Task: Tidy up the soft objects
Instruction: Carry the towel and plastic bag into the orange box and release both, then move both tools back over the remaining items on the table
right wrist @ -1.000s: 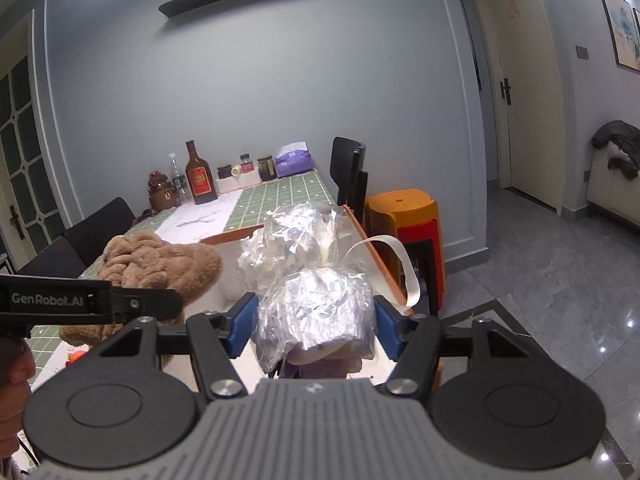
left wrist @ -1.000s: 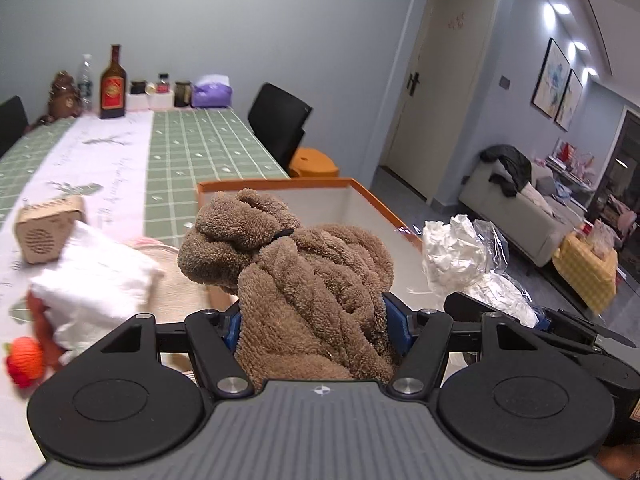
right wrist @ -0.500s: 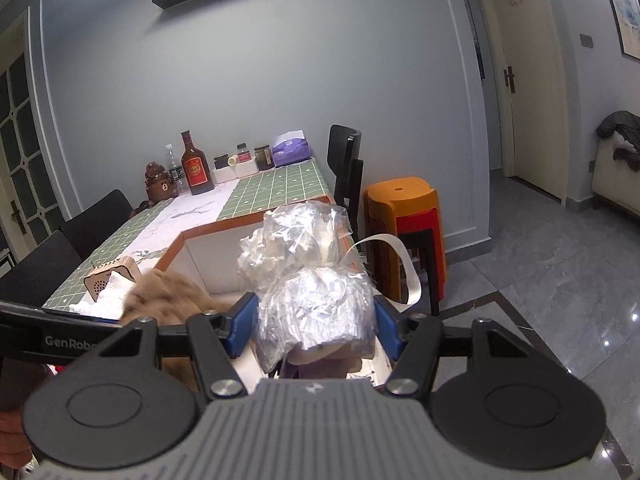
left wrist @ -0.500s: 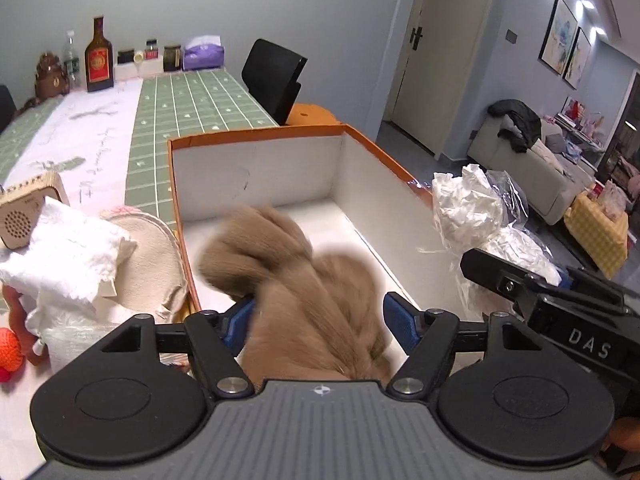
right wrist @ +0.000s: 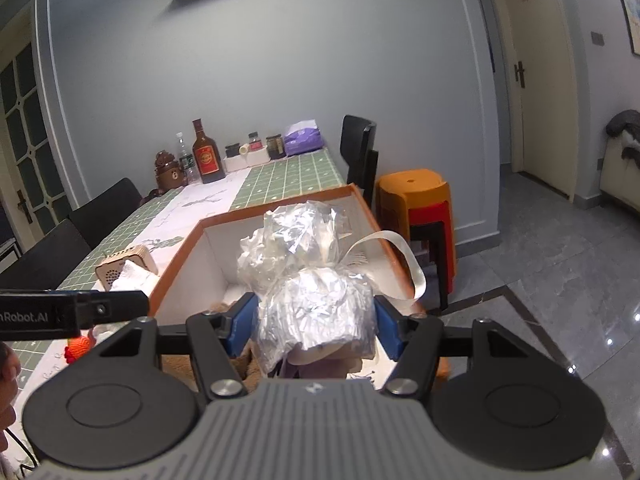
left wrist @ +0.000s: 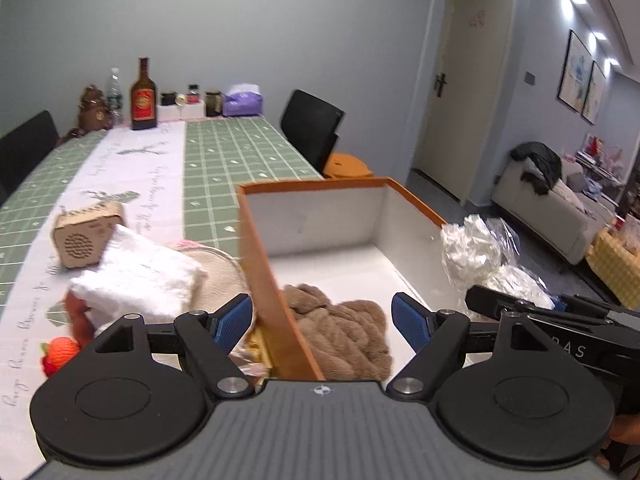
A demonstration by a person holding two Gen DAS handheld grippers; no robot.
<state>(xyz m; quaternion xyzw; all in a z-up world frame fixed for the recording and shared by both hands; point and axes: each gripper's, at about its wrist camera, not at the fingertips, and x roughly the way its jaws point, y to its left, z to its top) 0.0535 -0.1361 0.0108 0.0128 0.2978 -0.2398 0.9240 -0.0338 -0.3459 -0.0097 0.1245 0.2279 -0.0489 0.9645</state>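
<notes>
over the box: left claw [left wrist: 322,322] spread, right claw [right wrist: 316,330] pinching a foil bundle [right wrist: 316,312].
left jaws have just been opening and straddle the orange wall of the box [left wrist: 264,280], touching nothing; brown plush [left wrist: 344,332] lies on the white box floor, free of the pads. right claw holds the bundle above the box, ribbon trailing right. outside the box on the desk [left wrist: 216,160]: white cloth [left wrist: 140,280], wooden speaker [left wrist: 86,234], orange knit toy [left wrist: 60,354].
</notes>
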